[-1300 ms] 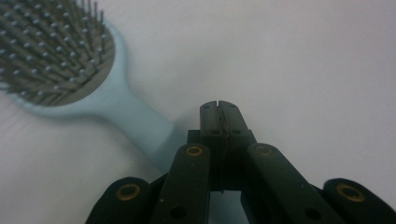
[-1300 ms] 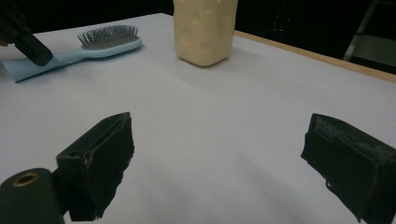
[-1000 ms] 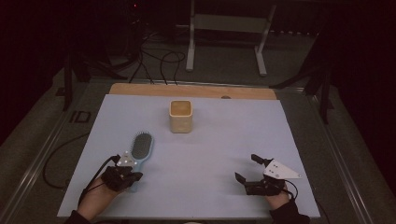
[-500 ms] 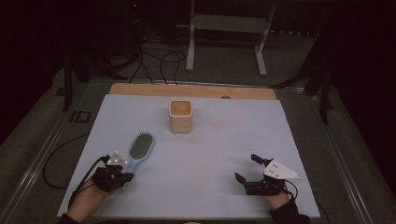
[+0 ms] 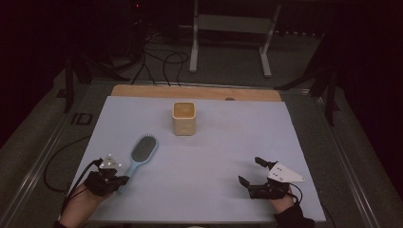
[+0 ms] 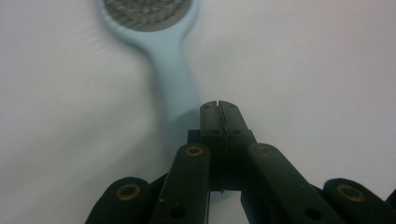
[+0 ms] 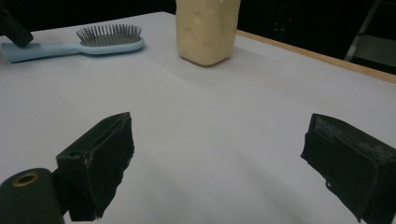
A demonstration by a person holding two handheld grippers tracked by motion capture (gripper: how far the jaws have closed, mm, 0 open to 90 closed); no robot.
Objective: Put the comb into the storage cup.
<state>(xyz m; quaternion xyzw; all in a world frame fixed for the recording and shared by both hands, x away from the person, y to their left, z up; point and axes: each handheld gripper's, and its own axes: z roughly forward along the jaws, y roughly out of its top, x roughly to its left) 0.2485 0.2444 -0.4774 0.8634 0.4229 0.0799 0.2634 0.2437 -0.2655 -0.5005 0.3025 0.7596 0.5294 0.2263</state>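
Closed left tongs [image 6: 218, 108] seemingly over hairbrush [image 6: 161, 56] handle

My left gripper [image 5: 122, 179], fingers [image 6: 211, 119] pressed flat together, lies low at the near-left corner in my left hand [image 5: 83, 204]; my right gripper [image 5: 252, 172], fingers [image 7: 109, 144] spread wide, rests near-right in my right hand [image 5: 284, 205].
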